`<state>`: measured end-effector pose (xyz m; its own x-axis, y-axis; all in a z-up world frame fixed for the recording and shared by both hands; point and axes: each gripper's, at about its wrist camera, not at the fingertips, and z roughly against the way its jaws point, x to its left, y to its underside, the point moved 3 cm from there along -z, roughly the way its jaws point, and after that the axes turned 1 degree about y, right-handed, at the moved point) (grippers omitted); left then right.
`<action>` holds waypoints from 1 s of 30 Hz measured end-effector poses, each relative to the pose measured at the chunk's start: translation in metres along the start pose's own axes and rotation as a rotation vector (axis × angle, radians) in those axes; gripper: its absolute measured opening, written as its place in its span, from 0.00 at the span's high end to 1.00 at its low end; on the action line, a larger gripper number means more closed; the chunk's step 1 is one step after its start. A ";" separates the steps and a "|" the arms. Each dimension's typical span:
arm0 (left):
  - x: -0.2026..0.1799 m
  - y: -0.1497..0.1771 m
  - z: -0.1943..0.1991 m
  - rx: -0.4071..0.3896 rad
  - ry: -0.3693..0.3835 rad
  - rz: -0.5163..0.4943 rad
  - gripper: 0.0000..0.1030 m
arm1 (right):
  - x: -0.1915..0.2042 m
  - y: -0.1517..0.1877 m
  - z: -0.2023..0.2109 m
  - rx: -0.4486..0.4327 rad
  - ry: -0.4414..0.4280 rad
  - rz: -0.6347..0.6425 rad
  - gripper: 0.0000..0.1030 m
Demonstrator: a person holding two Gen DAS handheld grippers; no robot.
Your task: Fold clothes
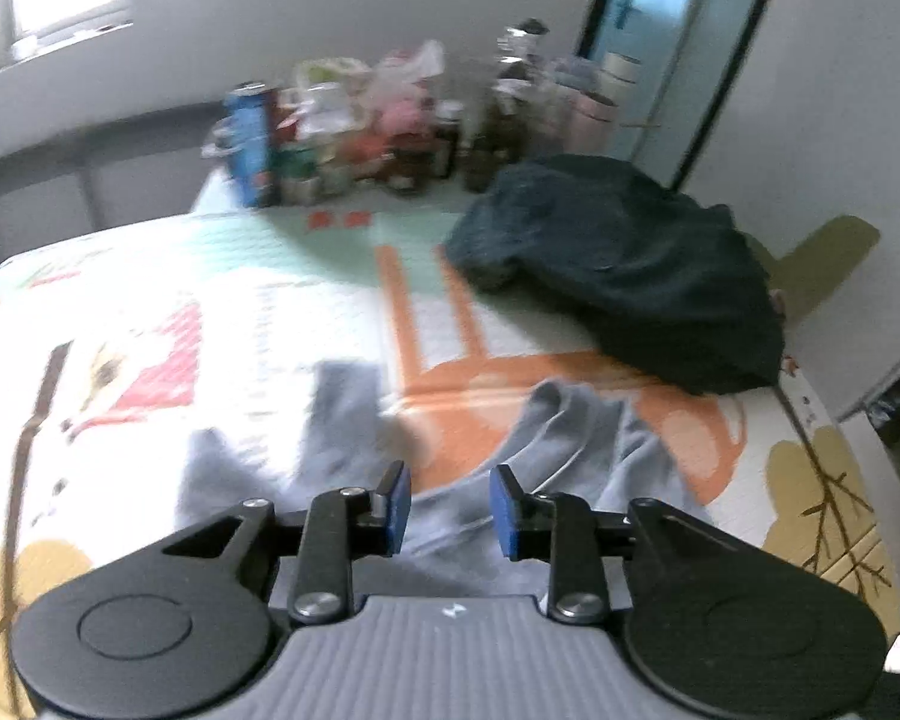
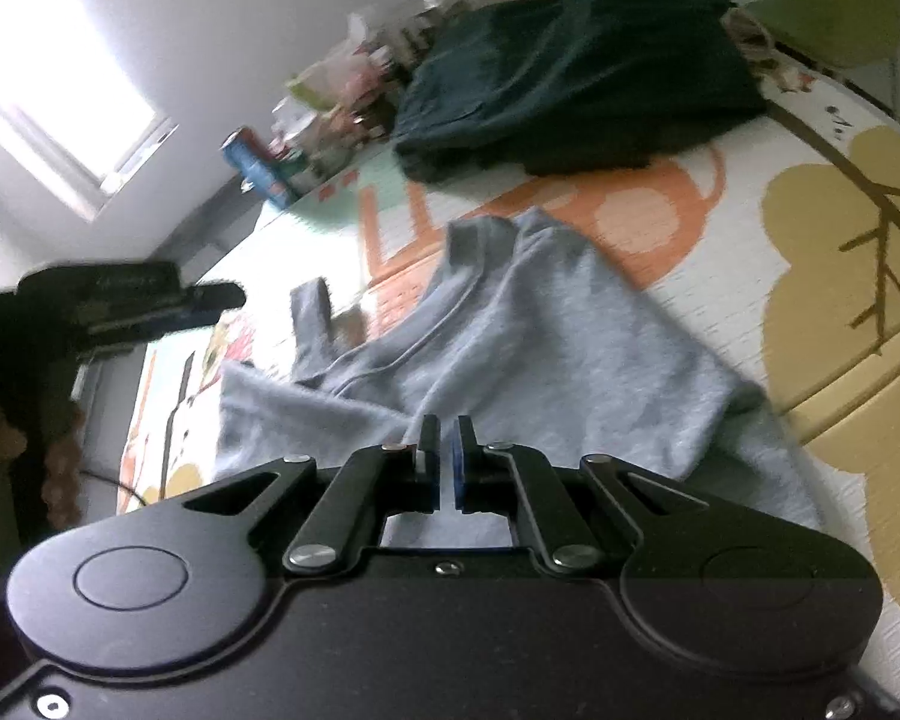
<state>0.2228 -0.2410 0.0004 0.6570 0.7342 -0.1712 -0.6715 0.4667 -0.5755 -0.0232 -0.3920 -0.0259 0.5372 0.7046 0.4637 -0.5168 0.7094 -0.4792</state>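
While the left gripper (image 1: 450, 510) hangs spread and the right gripper (image 2: 446, 462) is pressed together empty, the grey shirt (image 2: 510, 348) at centre frame needs regrasping.

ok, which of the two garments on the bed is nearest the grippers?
The light grey garment, rumpled right in front of both grippers. The dark garment is heaped farther back, by the bottles.

the cluster of bottles, cans and plastic bags (image 1: 390, 120) at the far end of the patterned mat is too blurred to identify; the crumpled light-grey cotton garment (image 2: 510, 348) runs under the right gripper's body.
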 end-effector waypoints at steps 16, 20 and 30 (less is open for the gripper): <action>0.050 0.165 0.065 0.084 -0.060 0.129 0.61 | 0.038 0.071 -0.019 0.213 -0.068 0.200 0.95; 0.044 0.212 0.058 0.142 -0.040 0.132 0.60 | 0.039 0.098 -0.032 0.287 -0.065 0.229 0.95; 0.048 0.271 0.053 0.186 -0.188 0.088 0.52 | 0.020 0.141 -0.062 0.380 -0.009 0.243 0.95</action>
<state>0.0539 -0.0533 -0.1211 0.5298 0.8465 -0.0530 -0.7863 0.4667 -0.4048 -0.0439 -0.2789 -0.1302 0.3647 0.8505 0.3791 -0.8364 0.4781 -0.2679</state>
